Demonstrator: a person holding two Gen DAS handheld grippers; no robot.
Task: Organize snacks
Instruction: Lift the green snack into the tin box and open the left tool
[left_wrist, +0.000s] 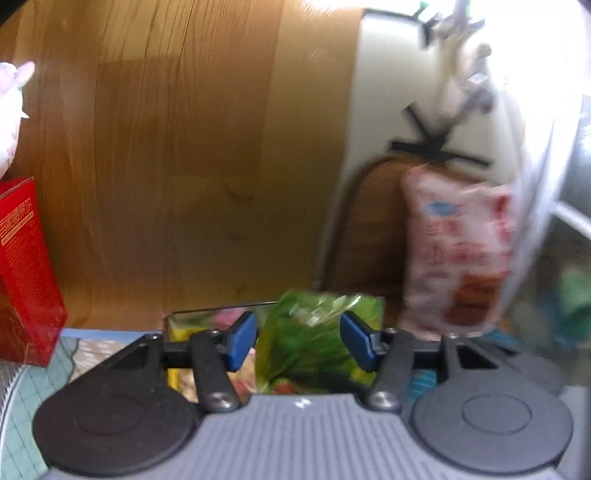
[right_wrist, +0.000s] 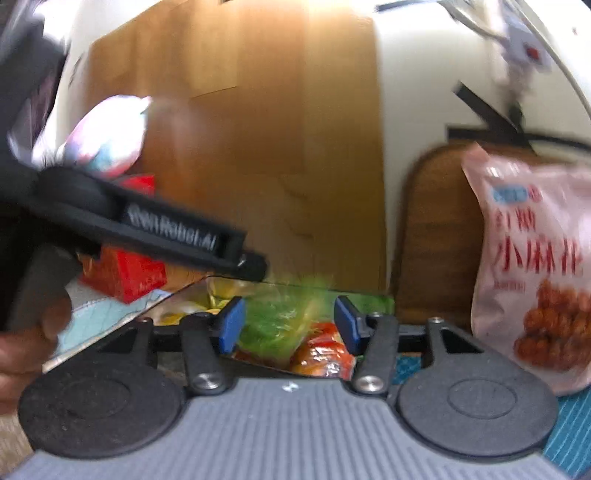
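Pink snack bag (right_wrist: 532, 258): large red Chinese characters, reads "小麻花"; the line above is blurred, and the blue badge at top can't be read. Left gripper (right_wrist: 236, 254), seen from the right wrist view: raised lettering on its side, looks like "...Robot.AI", first part smeared. Red box (left_wrist: 26, 273): gold Chinese print, too blurred to read.

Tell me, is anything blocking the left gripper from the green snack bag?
Nothing visible is. The green snack bag already sits in the gap between the left gripper's open blue fingers. The pink snack bag stands off to the right and the red box to the left, both clear of that gap.
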